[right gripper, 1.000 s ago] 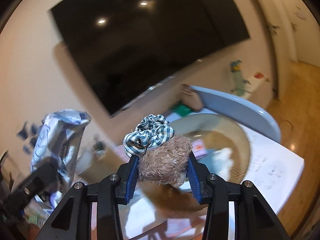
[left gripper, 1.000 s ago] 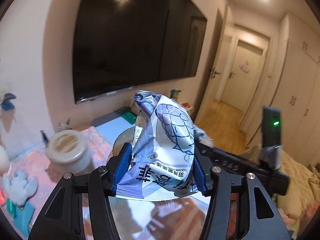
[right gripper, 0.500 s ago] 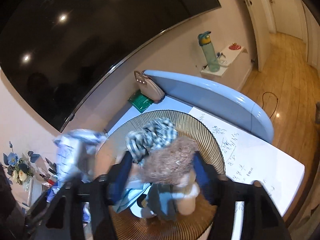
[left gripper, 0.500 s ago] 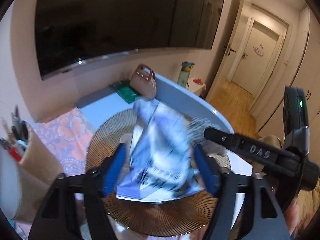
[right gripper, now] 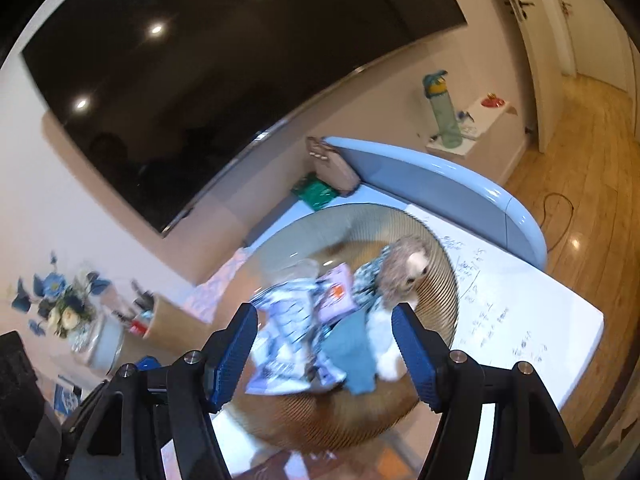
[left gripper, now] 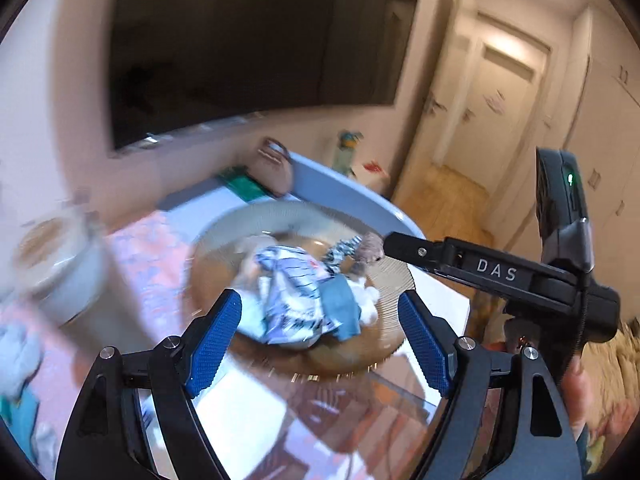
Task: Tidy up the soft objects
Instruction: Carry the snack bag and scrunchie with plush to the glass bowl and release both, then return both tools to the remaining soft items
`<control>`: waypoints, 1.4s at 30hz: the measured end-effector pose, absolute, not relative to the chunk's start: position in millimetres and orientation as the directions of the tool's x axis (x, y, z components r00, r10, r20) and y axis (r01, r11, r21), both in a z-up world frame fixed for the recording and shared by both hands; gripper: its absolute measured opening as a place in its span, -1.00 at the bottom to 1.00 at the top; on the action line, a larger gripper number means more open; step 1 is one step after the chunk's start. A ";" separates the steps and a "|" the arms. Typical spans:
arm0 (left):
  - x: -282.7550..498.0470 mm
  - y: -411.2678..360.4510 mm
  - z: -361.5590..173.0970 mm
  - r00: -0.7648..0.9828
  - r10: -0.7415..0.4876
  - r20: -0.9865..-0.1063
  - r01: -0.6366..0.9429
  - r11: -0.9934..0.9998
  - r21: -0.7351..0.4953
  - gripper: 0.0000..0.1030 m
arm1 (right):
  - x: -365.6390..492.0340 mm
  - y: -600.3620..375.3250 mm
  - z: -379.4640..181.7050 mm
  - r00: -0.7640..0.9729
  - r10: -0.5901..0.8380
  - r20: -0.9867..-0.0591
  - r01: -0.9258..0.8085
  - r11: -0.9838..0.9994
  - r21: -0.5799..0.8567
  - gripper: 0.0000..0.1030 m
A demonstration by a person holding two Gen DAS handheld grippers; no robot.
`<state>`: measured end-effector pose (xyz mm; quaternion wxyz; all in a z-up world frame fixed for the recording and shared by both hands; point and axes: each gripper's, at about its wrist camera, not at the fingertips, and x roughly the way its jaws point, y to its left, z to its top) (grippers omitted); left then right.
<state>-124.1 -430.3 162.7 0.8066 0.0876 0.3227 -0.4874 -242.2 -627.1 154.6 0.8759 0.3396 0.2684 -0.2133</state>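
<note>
The left gripper (left gripper: 320, 336) angles downward over the ribbed gold bowl (left gripper: 384, 344), its jaws wide and opening further, pads clear of the crumpled blue-and-white packet (left gripper: 288, 304) lying in the bowl at about 12 o'clock from its fingertips. The right gripper (right gripper: 324, 348) tilts down likewise, jaws spread and empty. The fuzzy brown plush toy (right gripper: 404, 268) rests at the bowl's 2 o'clock edge, beside a checked scrunchie (right gripper: 370, 276).

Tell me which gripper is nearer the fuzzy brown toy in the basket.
Right. The right gripper reaches right beside the fuzzy brown toy; the left gripper, fingers opening with nothing between them, sits farther back, short of it.
</note>
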 end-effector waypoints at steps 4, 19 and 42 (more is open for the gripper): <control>-152.7 -361.4 178.3 0.359 -0.747 -0.560 0.821 0.538 -0.191 0.54 | -258.7 -576.3 180.5 0.824 -0.168 -0.541 0.471 0.733 0.490 0.32; -104.6 -78.9 234.9 0.752 -0.392 -0.530 0.412 0.907 -0.086 0.54 | -172.6 -317.8 193.2 0.816 0.158 -0.556 -0.009 0.965 0.261 0.32; 13.8 24.9 89.6 0.553 -0.174 -0.815 0.184 0.979 -0.085 0.54 | -32.4 -211.4 61.8 0.577 0.233 -0.783 -0.105 0.972 0.212 0.32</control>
